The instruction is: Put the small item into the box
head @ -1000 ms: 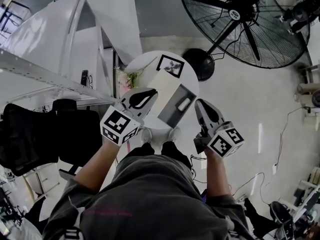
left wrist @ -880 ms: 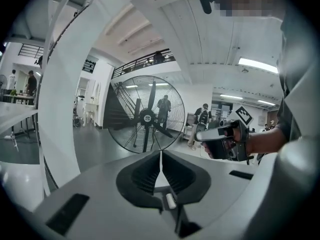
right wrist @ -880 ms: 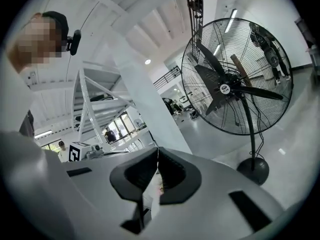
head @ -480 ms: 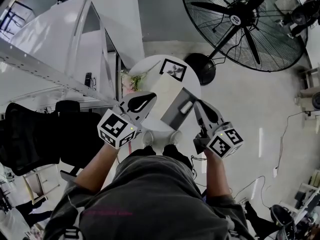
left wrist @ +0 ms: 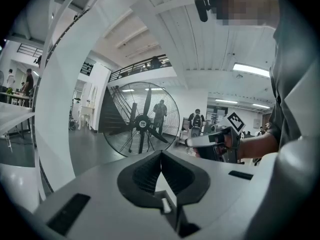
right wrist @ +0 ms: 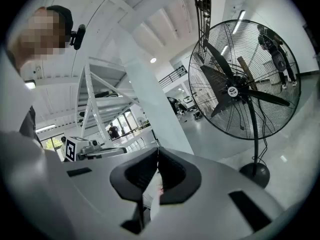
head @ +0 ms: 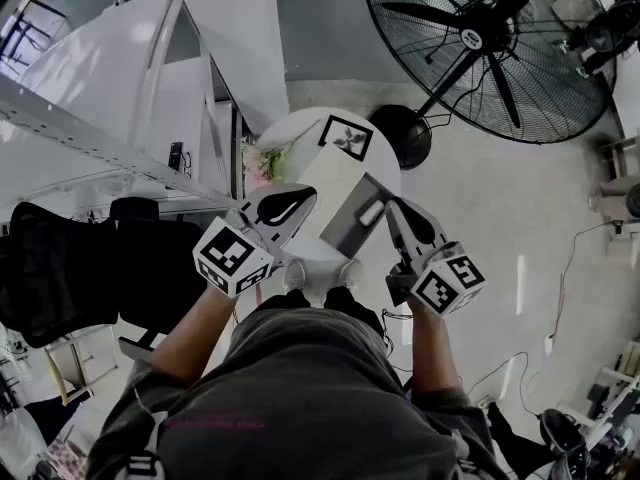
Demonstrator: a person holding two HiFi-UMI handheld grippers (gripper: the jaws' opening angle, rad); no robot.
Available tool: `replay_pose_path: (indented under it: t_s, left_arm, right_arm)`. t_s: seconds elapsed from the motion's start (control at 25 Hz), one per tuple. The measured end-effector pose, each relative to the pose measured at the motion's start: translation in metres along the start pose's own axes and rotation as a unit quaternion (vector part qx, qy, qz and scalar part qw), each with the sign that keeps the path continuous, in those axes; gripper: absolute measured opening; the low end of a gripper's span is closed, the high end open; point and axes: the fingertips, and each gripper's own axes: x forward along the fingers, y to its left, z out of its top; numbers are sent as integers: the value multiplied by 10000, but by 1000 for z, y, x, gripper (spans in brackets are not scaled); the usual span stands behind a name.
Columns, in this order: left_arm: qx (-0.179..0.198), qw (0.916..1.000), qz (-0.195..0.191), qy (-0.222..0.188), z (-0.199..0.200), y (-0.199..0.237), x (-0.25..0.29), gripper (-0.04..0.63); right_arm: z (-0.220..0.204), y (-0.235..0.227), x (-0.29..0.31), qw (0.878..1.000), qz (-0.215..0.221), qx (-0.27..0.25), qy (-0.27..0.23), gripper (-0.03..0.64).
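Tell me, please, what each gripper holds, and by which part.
Nothing is held. The jaws of the left gripper are shut with nothing between them; the same for the right gripper.

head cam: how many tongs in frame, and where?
2. Left tongs hang over the left side of the round table. Right tongs sit just right of the grey box. Both are shut. None looks hidden.

Nothing legible — the fan's hub label (head: 469,38) is too small.
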Motion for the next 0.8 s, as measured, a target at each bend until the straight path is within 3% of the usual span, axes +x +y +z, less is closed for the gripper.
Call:
replay_pose_path:
  t_s: [0.8]
  left_arm:
    - [-4, 10000, 31, 41, -2, -9, 11, 17]
  right_arm:
    - [0, -9, -5, 9999, 99, -32, 89, 21]
